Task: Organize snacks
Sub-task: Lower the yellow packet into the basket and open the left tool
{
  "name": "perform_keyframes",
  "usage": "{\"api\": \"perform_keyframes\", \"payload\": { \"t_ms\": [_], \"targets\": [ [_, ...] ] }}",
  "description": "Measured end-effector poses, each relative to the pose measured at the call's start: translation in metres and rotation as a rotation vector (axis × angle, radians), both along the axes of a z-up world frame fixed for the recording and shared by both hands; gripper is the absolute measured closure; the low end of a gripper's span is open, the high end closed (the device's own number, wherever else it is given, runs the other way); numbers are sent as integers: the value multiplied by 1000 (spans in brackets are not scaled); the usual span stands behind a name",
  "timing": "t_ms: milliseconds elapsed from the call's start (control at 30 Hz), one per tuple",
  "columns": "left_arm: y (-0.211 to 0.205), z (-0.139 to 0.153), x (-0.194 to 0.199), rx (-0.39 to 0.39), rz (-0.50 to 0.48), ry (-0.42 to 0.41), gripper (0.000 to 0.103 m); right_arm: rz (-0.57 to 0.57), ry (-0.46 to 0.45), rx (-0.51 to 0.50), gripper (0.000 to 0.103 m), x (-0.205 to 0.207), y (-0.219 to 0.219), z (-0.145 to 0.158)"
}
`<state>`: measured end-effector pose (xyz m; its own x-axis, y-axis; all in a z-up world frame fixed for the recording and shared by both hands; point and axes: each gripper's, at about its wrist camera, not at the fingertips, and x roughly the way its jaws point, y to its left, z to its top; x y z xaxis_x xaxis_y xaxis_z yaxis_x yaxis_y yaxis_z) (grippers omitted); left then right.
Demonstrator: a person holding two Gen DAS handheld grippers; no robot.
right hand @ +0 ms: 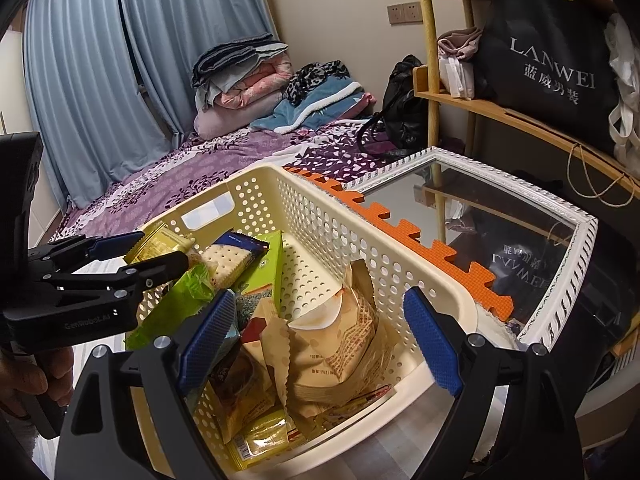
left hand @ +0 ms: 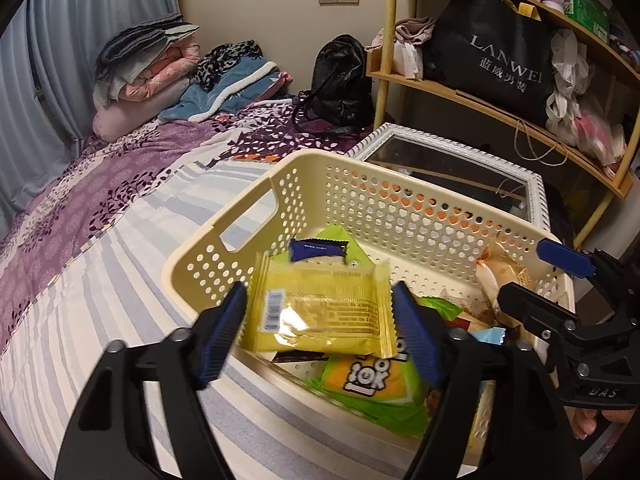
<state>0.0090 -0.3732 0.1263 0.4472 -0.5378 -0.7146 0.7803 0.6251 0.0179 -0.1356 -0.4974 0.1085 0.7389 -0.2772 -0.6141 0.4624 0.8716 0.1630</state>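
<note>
The left hand-held gripper (left hand: 320,328) stands wide over the near-left corner of the cream perforated basket (left hand: 400,208), its blue pads (left hand: 222,336) flanking a yellow snack packet (left hand: 320,308) without visibly pressing on it — the packet looks loose, resting on or dropping toward the pile below. Under it lie a green-and-orange packet printed "tok" (left hand: 368,376) and a blue-wrapped cracker pack (left hand: 318,249). The right hand-held gripper (right hand: 316,340) is also wide and holds nothing, poised over the near-right end of the basket above a beige wafer bag (right hand: 340,344).

The basket sits on the bed (left hand: 100,280), by its right edge, with a framed mirror (left hand: 452,160) just beyond the basket's far wall.

Risks from here, as I judge them:

- The yellow packet sits close to the near rim; if it slides off the heap it may tip out onto the striped bedding rather than settle inside.
- The left pads are close on either side of the packet, so pulling back at an angle could snag a crimped edge and drag it out.
- The mattress is soft — a push on the rim could tilt the basket and shift the pile.
- The two grippers are near each other over one basket; a careless reach could knock them together.
</note>
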Motion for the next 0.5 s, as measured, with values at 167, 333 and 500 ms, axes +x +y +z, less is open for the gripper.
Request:
{"api": "perform_keyframes", "payload": {
  "t_ms": [167,333,500],
  "targets": [
    [4,4,0,-10,19,-4,5,-10,-6,-12,11,-6,1,2],
    [10,7,-3,1,42,-23,3,8,10,-29,6,-10,5,6],
    [21,12,-8,9,67,-43,3,34,39,-66,5,-15,18,10]
  ]
}}
